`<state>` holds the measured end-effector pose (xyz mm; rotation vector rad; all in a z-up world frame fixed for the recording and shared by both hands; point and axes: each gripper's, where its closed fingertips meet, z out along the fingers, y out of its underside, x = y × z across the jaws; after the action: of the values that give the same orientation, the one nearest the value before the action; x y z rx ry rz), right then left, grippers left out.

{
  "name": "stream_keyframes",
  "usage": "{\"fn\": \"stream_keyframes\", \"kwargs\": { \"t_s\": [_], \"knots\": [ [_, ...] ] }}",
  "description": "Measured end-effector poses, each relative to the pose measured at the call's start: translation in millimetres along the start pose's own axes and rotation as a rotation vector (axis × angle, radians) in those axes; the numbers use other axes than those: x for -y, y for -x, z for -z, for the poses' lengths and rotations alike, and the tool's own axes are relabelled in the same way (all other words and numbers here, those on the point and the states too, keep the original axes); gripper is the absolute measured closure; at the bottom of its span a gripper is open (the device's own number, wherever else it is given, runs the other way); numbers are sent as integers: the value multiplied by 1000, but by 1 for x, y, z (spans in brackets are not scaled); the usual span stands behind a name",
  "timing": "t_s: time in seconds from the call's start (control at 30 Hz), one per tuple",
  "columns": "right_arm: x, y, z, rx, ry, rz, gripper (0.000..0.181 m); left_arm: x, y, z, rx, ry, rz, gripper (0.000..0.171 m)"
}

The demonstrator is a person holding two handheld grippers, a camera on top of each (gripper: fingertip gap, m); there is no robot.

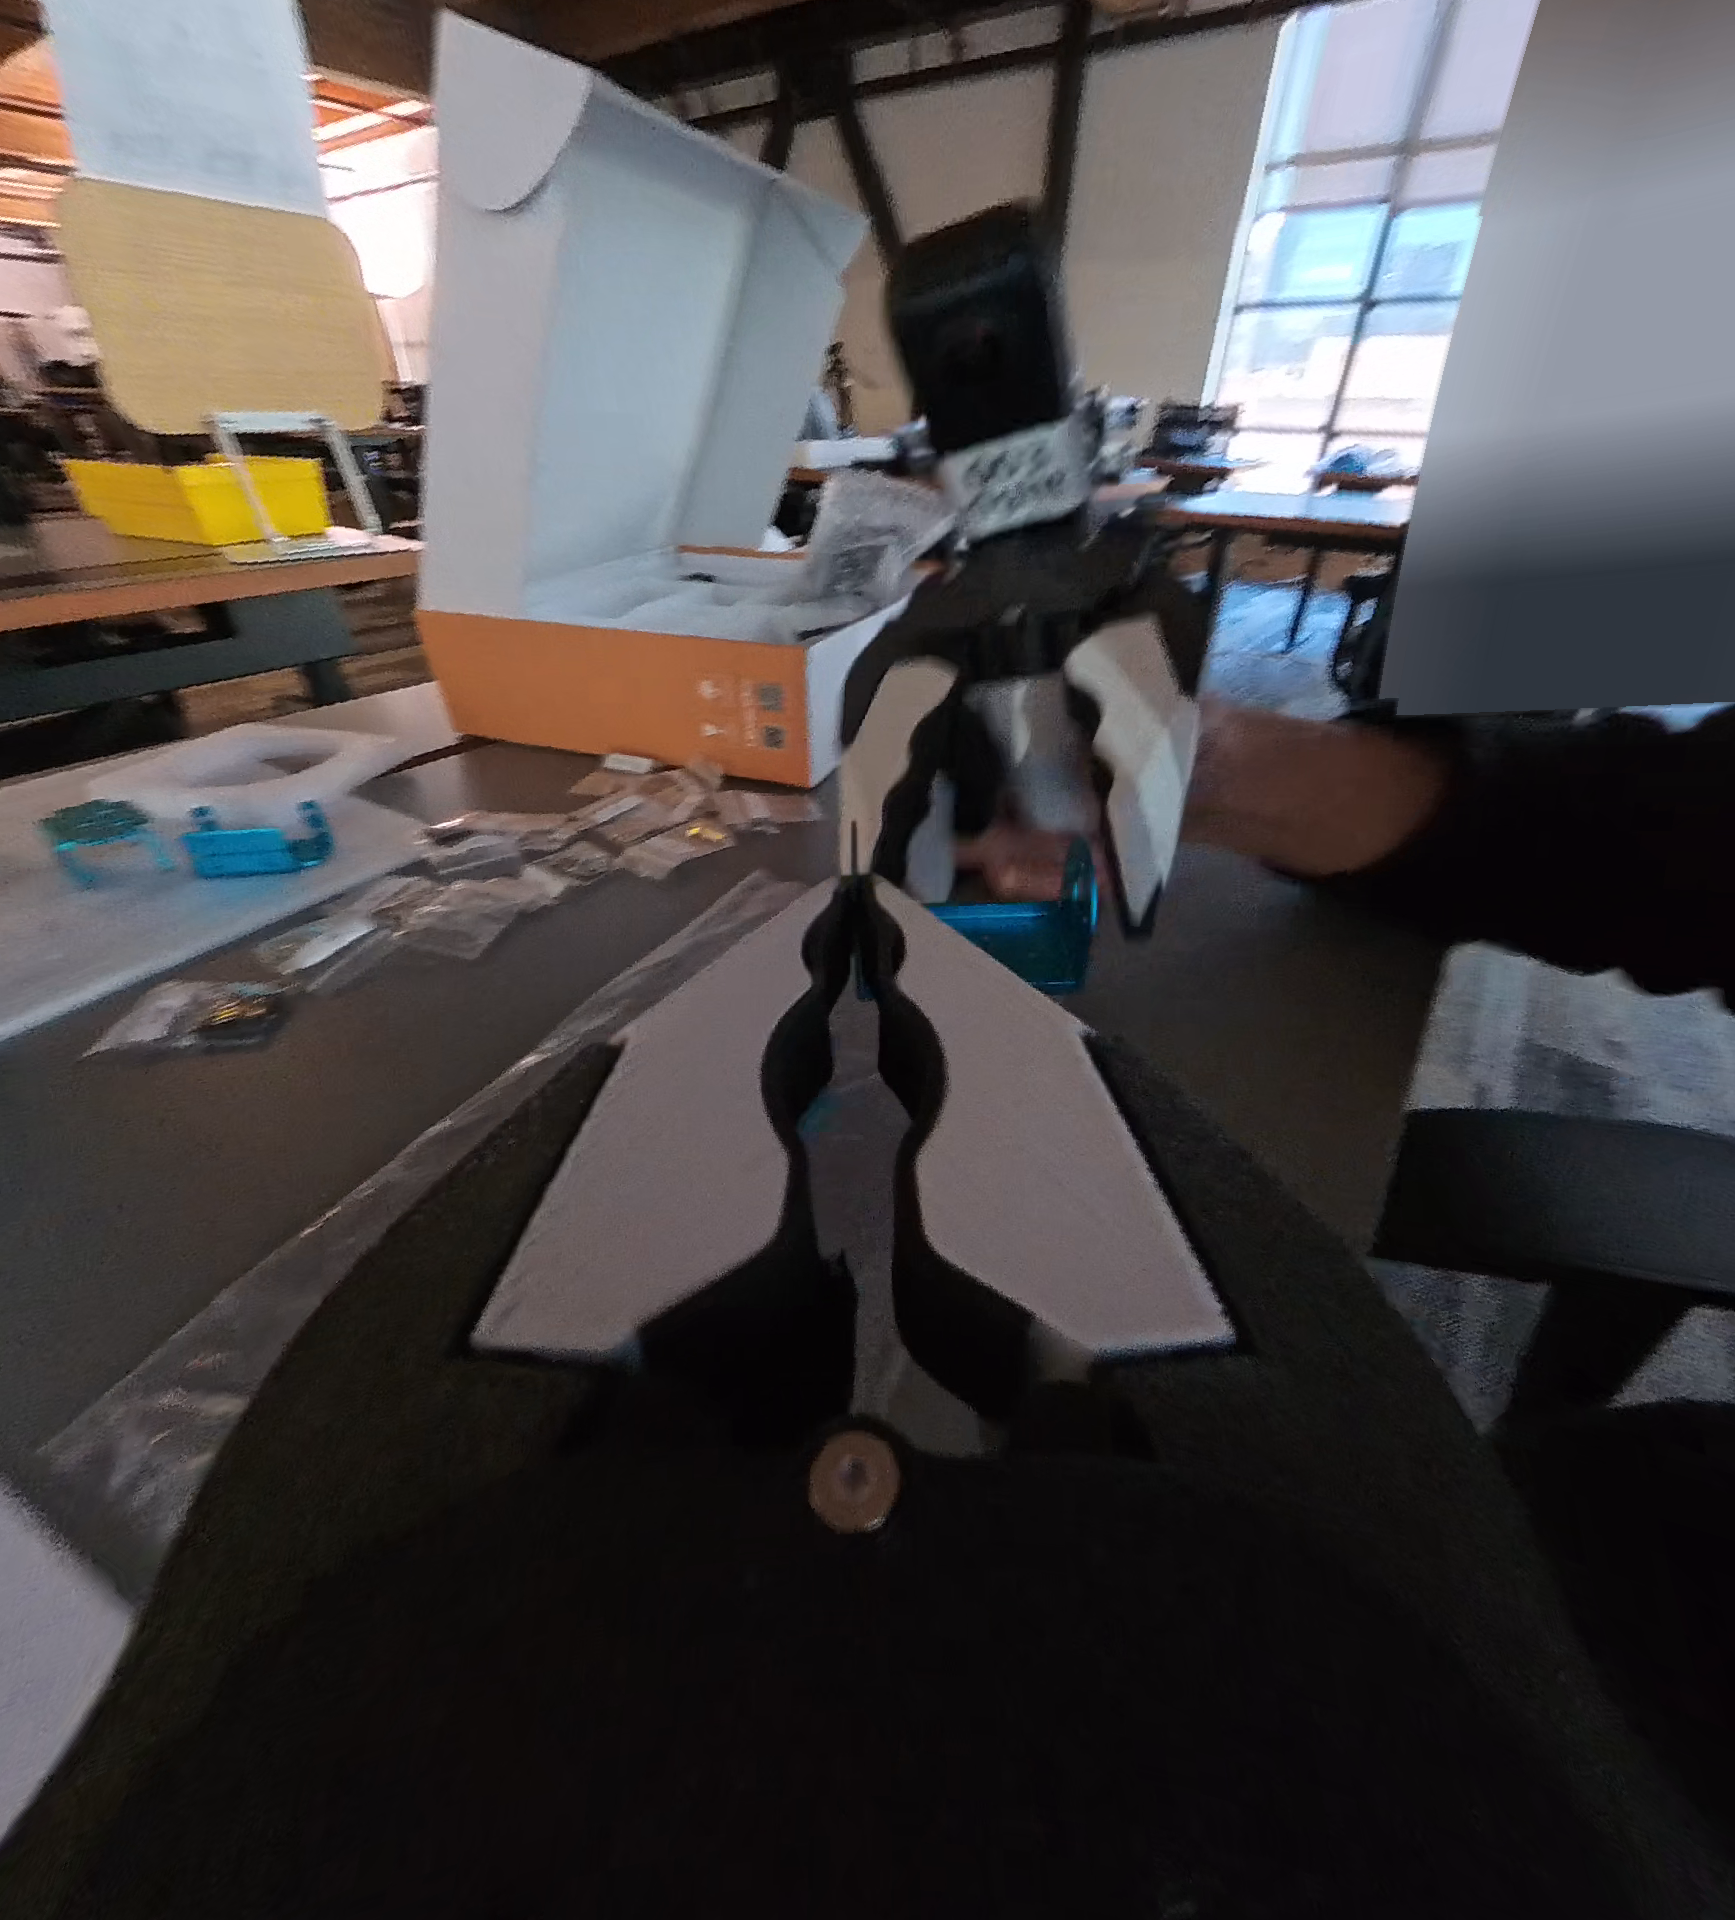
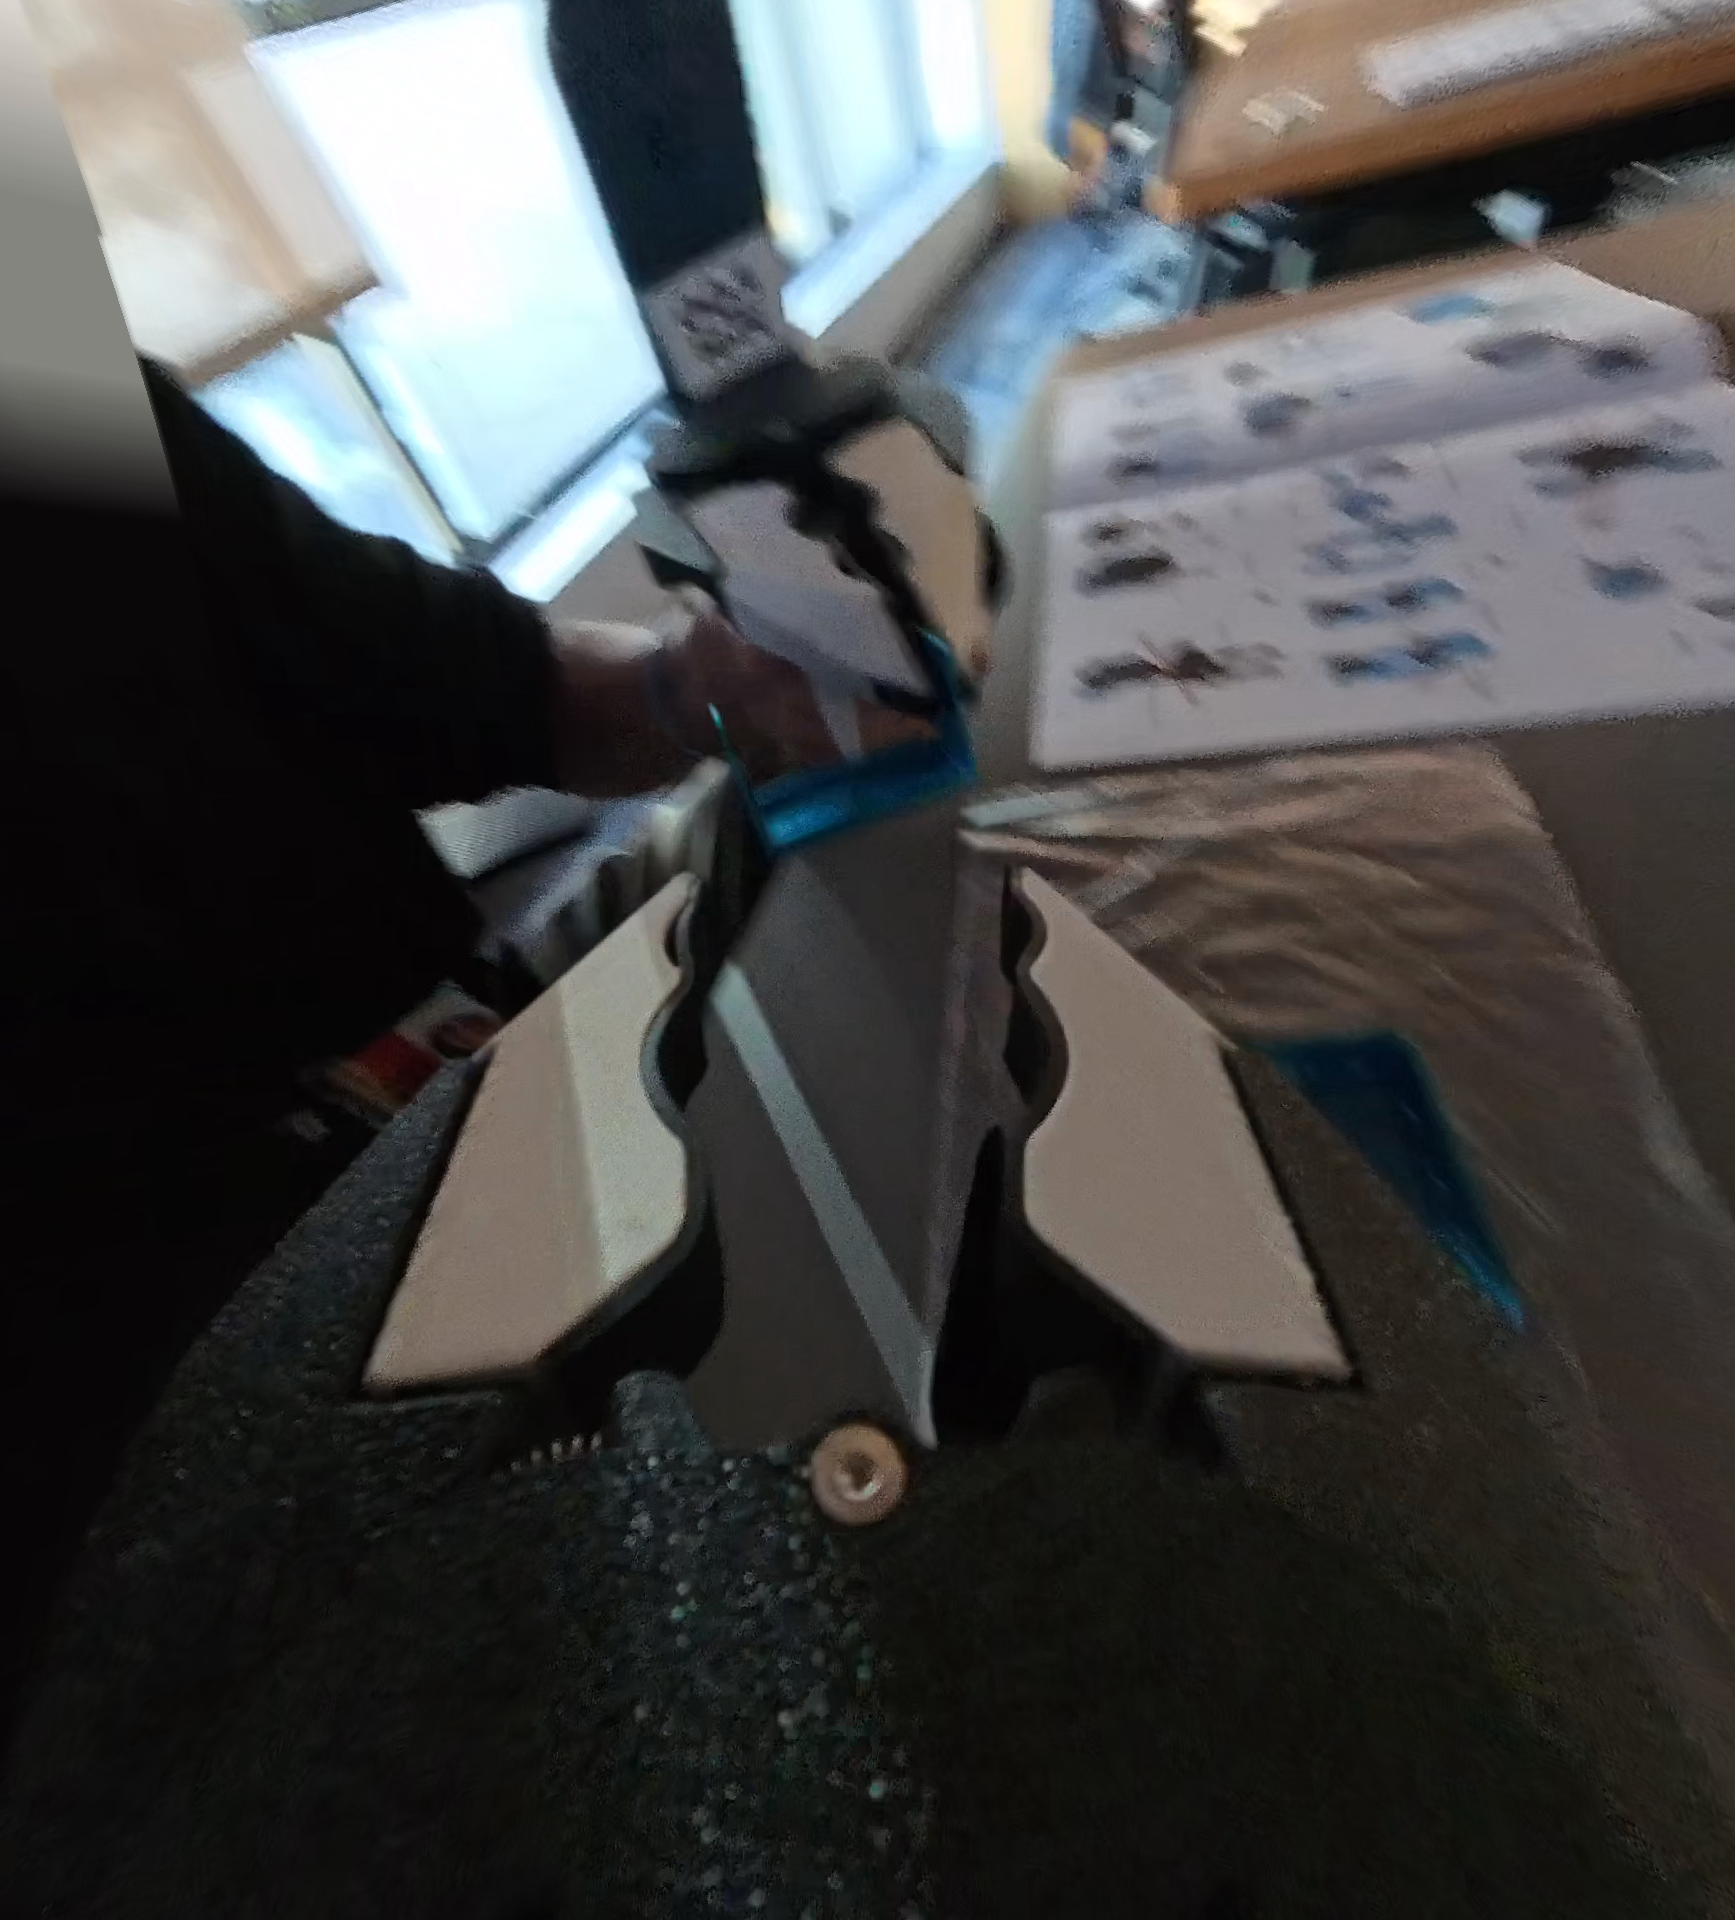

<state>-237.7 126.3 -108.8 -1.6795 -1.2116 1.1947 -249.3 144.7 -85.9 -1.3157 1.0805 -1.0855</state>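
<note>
My left gripper (image 1: 855, 902) is shut on a thin upright wall of a blue metal U-shaped bracket (image 1: 1008, 935). The wall's edge pokes up between the closed tips. The right wrist view shows the left gripper (image 2: 930, 675) pinching the bracket's (image 2: 863, 784) far wall and holding it above the dark table. My right gripper (image 2: 852, 894) is open, with its tips just short of the bracket's near side. In the left wrist view the right gripper (image 1: 1019, 883) straddles the bracket with its fingers apart. The pictures are blurred.
An open orange and white box (image 1: 614, 686) stands behind. Small plastic bags (image 1: 572, 842) lie scattered, and more blue brackets (image 1: 250, 847) lie at the left. A printed sheet (image 2: 1414, 520) and clear plastic wrap (image 2: 1310, 914) lie on the table. A chair (image 1: 1611, 1205) is at the right.
</note>
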Motion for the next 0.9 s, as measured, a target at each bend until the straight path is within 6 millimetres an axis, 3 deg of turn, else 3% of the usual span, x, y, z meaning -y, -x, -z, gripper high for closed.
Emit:
{"fn": "stream_keyframes", "kwargs": {
  "t_s": [0.07, 0.13, 0.2, 0.27, 0.33, 0.47, 0.57, 0.7, 0.83, 0.9],
  "knots": [
    [-13, -33, 59, -332, 121, 32, 127, -9, 17, 12, 66, 61, -77, 171],
    [-44, -55, 145, -711, 241, 90, 128, -19, 40, 28, 147, 130, -145, 171],
    [-93, -54, 212, -900, 335, 14, 126, -30, 55, 39, 173, 195, -144, 171],
    [-140, -36, 236, -870, 368, -171, 120, -39, 68, 45, 194, 255, -155, 171],
    [-166, -25, 239, -828, 357, -271, 118, -46, 83, 46, 231, 307, -164, 171],
    [-179, -29, 230, -808, 341, -257, 129, -71, 101, 41, 246, 458, -153, 171],
    [-177, -40, 220, -797, 378, -209, 142, -83, 101, 38, 255, 517, -132, 171],
    [-175, -39, 210, -725, 439, -212, 161, -101, 97, 42, 262, 593, -127, 171],
    [-171, -39, 210, -771, 491, -113, 162, -110, 93, 43, 263, 649, -180, 171],
    [-159, -37, 210, -800, 478, -50, 162, -115, 86, 45, 238, 687, -183, 170]
  ]
}}
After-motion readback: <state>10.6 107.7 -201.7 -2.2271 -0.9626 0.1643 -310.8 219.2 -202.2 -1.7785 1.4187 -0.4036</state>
